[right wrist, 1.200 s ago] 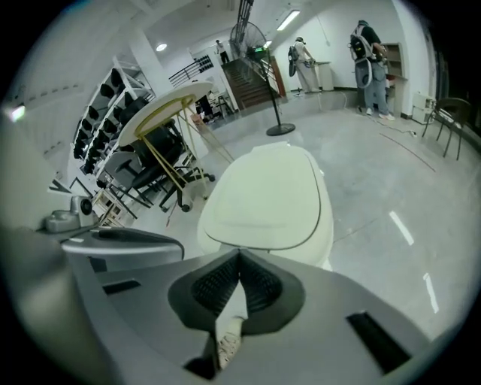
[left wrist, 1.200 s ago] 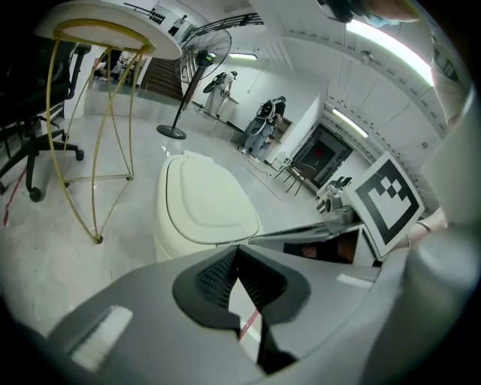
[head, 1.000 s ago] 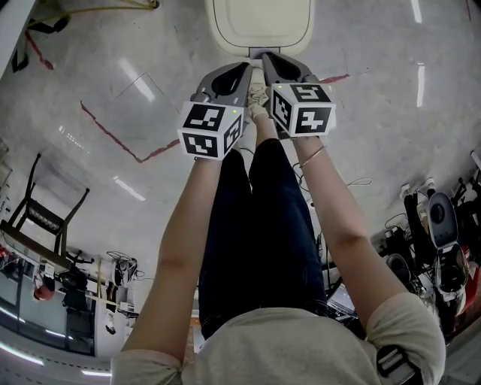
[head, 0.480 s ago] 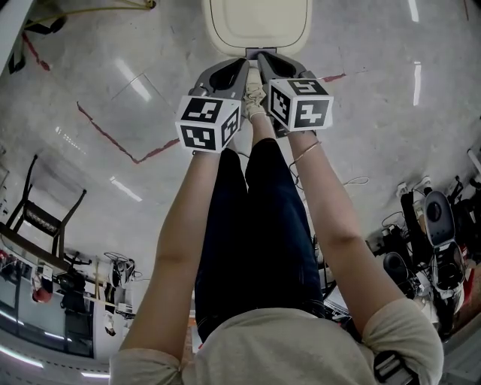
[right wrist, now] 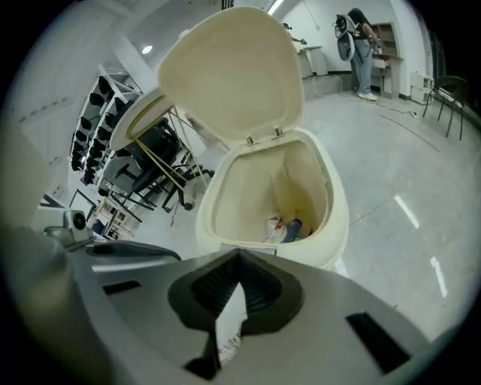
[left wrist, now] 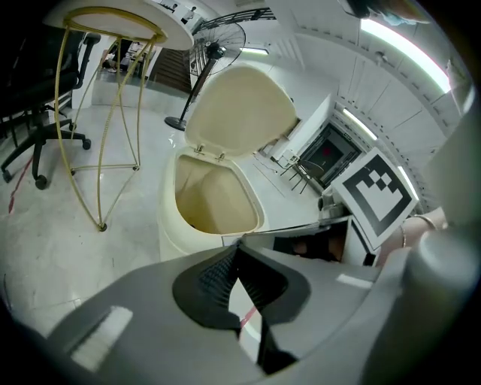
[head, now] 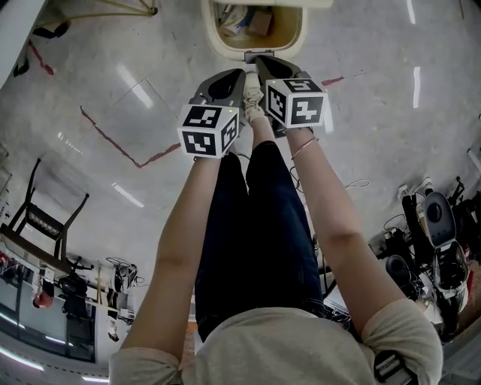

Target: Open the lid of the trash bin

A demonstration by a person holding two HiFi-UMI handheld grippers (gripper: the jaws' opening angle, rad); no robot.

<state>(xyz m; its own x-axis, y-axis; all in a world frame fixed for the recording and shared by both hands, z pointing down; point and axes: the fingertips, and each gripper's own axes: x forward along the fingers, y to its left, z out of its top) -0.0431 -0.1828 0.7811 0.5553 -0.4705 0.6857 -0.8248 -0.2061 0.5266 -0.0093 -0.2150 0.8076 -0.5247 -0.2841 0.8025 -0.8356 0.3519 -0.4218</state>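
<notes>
Left tongs point(left wrist: 239, 247) and right tongs point(right wrist: 240, 255) both pinched shut, holding nothing. Trash bin point(right wrist: 334, 225) sits on floor just before us, lid point(right wrist: 233, 71) tipped up. We think opening done; next, we only back tongs away.

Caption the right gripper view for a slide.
Trash bin with lid raised, litter at the bottom, seen past the right hand-held gripper, jaws together and empty.

The trash bin's point(right wrist: 333, 219) mouth at 12 o'clock is open to entry. The raised lid point(right wrist: 229, 75) blocks behind, litter point(right wrist: 282, 228) lies deep inside, and a gold-legged stand point(left wrist: 120, 11) crowds 11 o'clock.
</notes>
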